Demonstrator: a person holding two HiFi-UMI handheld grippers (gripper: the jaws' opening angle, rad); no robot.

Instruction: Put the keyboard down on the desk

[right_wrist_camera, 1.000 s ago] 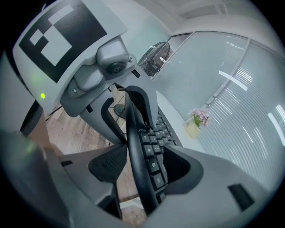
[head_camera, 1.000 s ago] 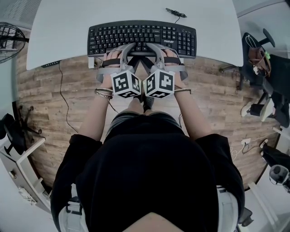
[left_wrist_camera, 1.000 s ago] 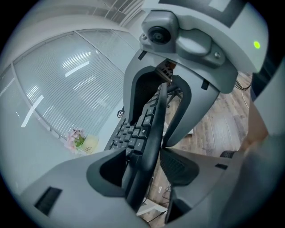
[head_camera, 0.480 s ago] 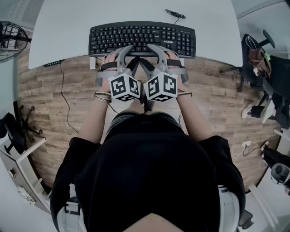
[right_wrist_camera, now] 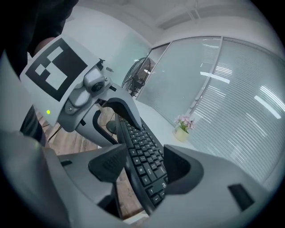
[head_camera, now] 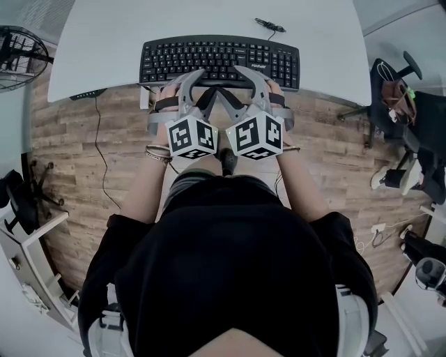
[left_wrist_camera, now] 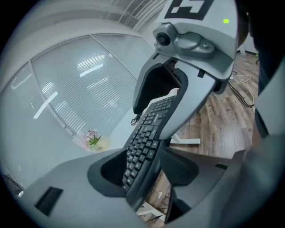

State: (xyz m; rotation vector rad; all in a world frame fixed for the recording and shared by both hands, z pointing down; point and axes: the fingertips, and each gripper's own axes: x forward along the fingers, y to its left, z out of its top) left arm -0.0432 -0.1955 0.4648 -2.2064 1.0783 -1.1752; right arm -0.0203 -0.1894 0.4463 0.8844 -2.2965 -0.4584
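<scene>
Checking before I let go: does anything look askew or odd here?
Keyboard is roughly square to the desk but at its very front edge, with left tongs and right tongs clamped on its near side. Nothing spilled.

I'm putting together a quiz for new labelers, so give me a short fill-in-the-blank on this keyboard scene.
1. The keyboard at the white desk edge is ___ in colour.
2. The number of hand-held grippers shut on it, counting the left hand-held gripper and the right hand-held gripper, is ___.
3. The floor shows planks of ___.
4. The small pot on the desk holds ___ flowers.

Missing words: black; two; wood; pink.
</scene>
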